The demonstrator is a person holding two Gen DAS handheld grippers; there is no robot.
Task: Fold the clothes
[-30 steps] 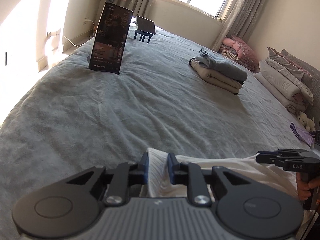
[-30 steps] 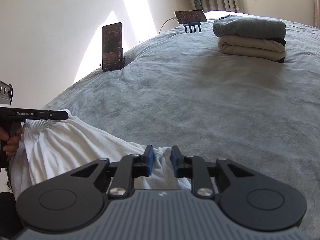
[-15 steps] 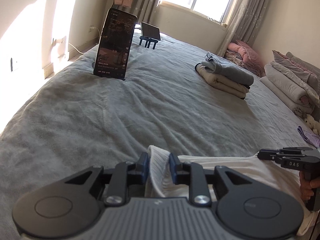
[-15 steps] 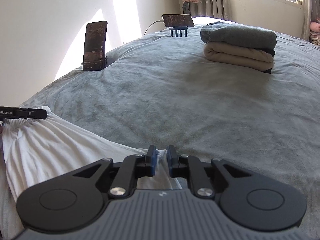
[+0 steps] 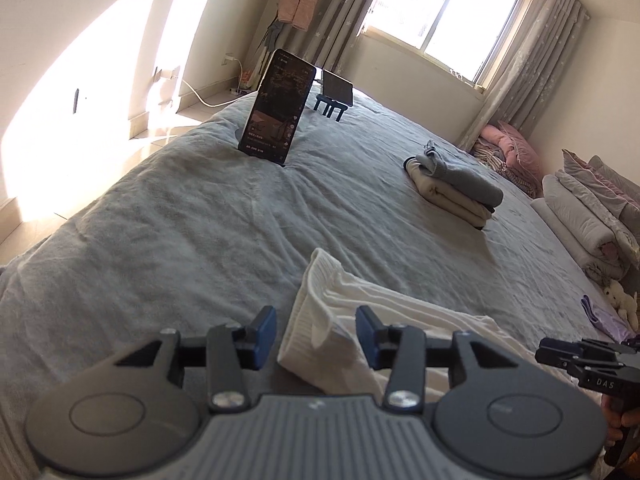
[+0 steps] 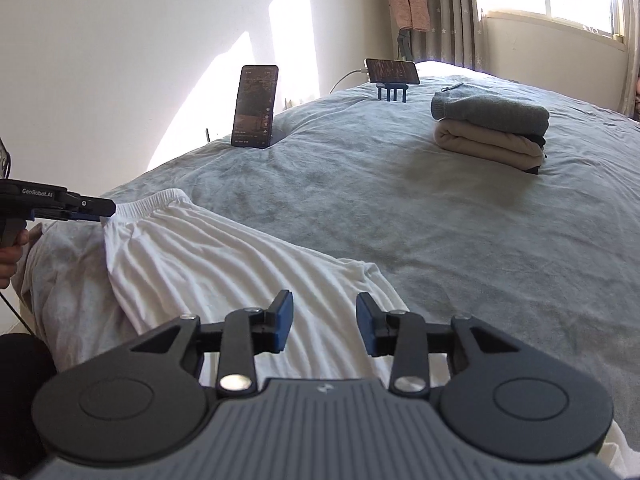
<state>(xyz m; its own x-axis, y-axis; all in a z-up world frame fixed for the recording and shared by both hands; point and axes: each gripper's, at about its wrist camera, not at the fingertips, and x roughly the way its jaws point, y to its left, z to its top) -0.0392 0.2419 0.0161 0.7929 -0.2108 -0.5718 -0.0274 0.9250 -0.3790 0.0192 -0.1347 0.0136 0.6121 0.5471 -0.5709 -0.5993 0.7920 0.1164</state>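
The ribbed white knit garment [image 6: 224, 256] lies pale against the grey plush bed cover [image 6: 460, 232]. The folded stack of grey, beige and black clothes [image 6: 490, 132] is plain. Each black claw carries blue pads [image 5: 266, 330]. The grey curtains [image 6: 440, 8] show small pale stars.

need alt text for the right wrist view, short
The right hand-held gripper hangs open above a white garment spread on a grey bed, with the left hand-held gripper at the garment's elastic waistband. Farther back lie a stack of folded clothes and two phones on stands.
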